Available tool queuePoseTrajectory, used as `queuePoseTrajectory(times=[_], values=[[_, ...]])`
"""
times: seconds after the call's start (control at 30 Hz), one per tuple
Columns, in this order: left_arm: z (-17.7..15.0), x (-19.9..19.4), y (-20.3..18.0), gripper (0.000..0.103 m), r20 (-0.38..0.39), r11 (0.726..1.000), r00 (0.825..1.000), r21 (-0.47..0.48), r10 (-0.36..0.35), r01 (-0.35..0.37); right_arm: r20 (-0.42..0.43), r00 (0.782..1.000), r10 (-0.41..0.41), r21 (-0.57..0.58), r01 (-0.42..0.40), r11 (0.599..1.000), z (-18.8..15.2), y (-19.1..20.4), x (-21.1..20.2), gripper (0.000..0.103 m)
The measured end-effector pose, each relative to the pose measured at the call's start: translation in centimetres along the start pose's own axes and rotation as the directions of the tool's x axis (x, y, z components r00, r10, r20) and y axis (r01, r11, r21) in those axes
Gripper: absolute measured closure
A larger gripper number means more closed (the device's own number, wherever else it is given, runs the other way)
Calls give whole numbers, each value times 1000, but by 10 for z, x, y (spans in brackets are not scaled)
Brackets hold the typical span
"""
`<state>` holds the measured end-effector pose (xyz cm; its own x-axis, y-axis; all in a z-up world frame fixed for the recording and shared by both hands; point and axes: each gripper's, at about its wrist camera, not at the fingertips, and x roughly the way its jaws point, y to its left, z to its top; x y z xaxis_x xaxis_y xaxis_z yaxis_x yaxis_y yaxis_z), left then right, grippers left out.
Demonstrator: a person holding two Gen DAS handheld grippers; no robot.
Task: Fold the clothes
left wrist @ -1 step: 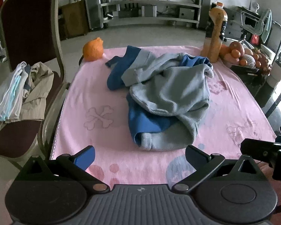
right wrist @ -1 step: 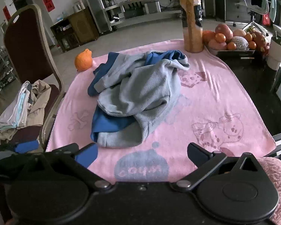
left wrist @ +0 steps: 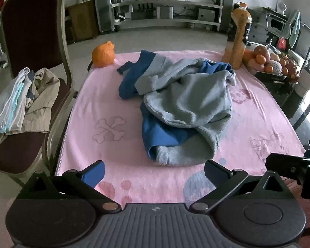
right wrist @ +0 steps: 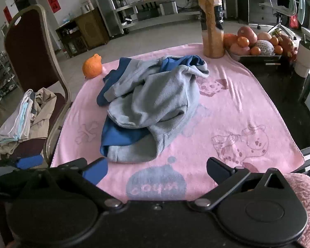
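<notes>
One crumpled sweater point(left wrist: 188, 111) lies before two wide-open grippers point(left wrist: 154, 172).

left wrist: low at the near edge of the pink blanket point(left wrist: 105, 95), facing the far edge | right wrist: same edge, further right, angled left | shared: crumpled sweatshirt point(left wrist: 188, 107) mid-blanket, juice bottle point(right wrist: 212, 20)

Just ahead of the right gripper point(right wrist: 157, 170), the pink blanket point(right wrist: 227, 107) bears a blue-grey blob printed with pale letters reading roughly "coym".
</notes>
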<state>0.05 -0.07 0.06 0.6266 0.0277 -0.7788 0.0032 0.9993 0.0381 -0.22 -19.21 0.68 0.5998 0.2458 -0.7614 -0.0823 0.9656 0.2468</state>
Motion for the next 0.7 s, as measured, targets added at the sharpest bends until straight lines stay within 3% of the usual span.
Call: queuePoseTrajectory(times=[0.2, 0.7], values=[[-5, -1, 0, 0, 40, 1000, 999, 12, -4, 3, -16, 1000, -5, -8, 5, 1000, -1, 4, 1, 0], [-2, 2, -1, 0, -3, 1000, 1000, -1, 0, 0, -28, 1000, -3, 6, 3, 1000, -1, -1, 4, 0]])
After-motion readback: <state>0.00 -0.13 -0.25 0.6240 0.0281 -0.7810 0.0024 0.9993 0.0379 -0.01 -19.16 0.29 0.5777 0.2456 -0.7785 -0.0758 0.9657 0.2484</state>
